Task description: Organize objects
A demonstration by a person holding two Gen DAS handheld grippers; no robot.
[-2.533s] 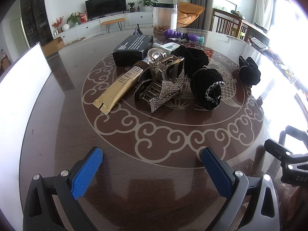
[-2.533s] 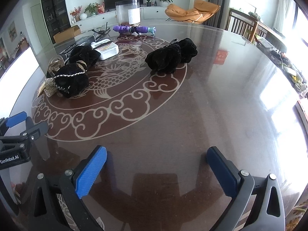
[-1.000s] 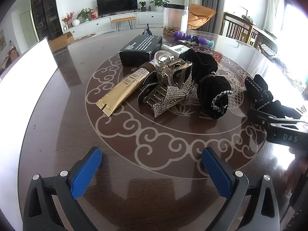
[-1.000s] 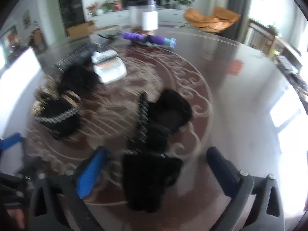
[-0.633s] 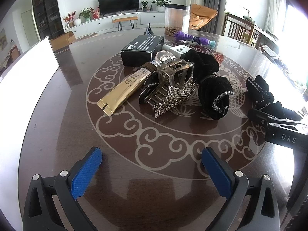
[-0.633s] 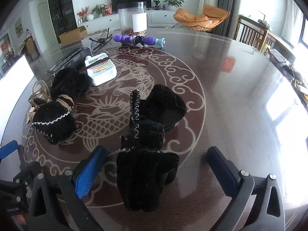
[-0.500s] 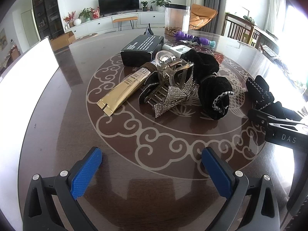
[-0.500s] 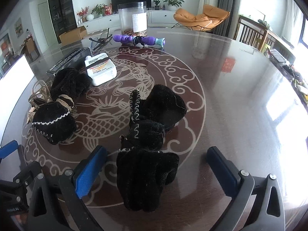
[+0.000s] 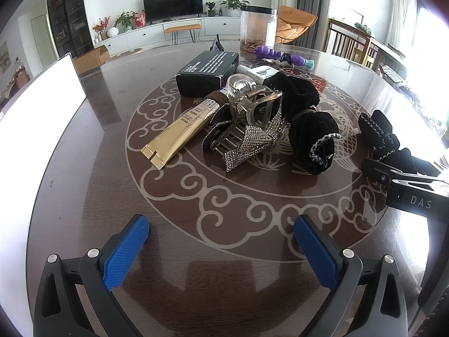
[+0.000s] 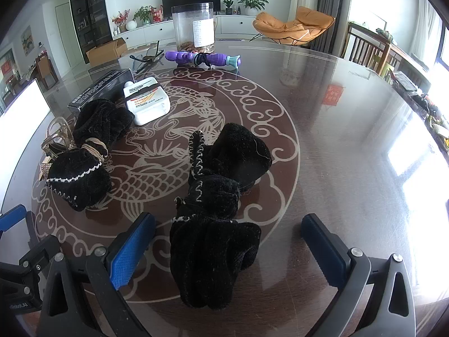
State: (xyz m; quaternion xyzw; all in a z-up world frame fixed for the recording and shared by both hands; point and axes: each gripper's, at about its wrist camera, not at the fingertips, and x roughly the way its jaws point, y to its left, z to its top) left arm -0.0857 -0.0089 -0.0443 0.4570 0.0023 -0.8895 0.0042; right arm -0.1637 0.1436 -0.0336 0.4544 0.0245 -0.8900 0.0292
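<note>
Your right gripper [image 10: 224, 248] stood wide apart astride the black velvet scrunchie [image 10: 216, 216], nothing clamped; sorting had barely begun.

Left gripper [image 9: 221, 250] spread wide, low and level, right gripper [image 10: 228, 250] likewise spread wide
</note>
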